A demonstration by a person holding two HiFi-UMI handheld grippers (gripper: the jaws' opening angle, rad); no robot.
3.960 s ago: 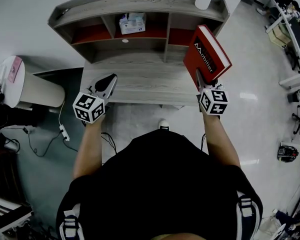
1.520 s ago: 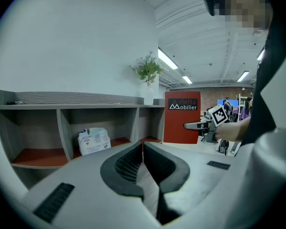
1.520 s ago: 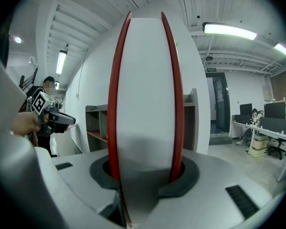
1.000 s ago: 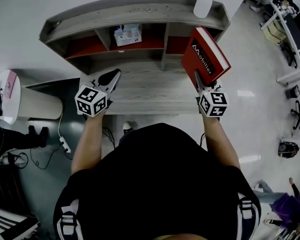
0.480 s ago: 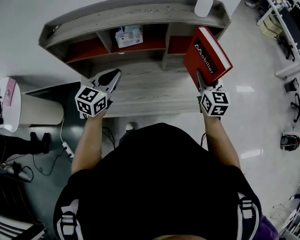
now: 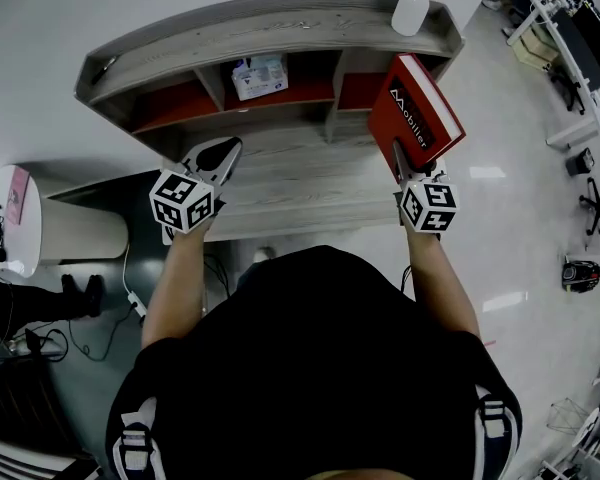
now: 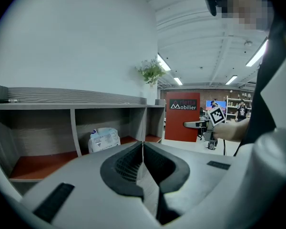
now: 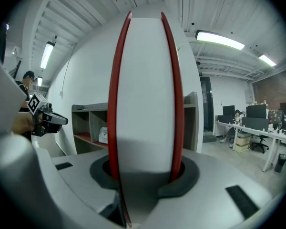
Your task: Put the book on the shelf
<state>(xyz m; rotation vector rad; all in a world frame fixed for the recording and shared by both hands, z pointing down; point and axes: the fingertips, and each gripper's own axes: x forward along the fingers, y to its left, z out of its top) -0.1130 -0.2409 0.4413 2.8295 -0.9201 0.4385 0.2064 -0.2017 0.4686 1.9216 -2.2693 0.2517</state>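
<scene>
A thick red book (image 6: 415, 114) stands upright in my right gripper (image 6: 407, 164), whose jaws are shut on its lower edge; in the right gripper view its white page block (image 8: 145, 94) fills the middle. The book hangs over the desk's right end, in front of the right compartment of the grey shelf unit (image 6: 270, 26). My left gripper (image 6: 216, 158) is shut and holds nothing, low over the desk's left part, its jaws meeting in the left gripper view (image 7: 143, 149). The red book (image 7: 182, 116) shows there too, at the right.
A tissue pack (image 6: 258, 74) lies in the middle compartment, also the tissue pack (image 7: 104, 139) in the left gripper view. A white vase with a plant (image 6: 411, 8) stands on the shelf top at the right. A round white bin (image 6: 35, 218) stands left of the desk (image 6: 300, 183).
Both grippers and the book have stayed almost still over the last second; the view of the shelf has shifted slightly.
</scene>
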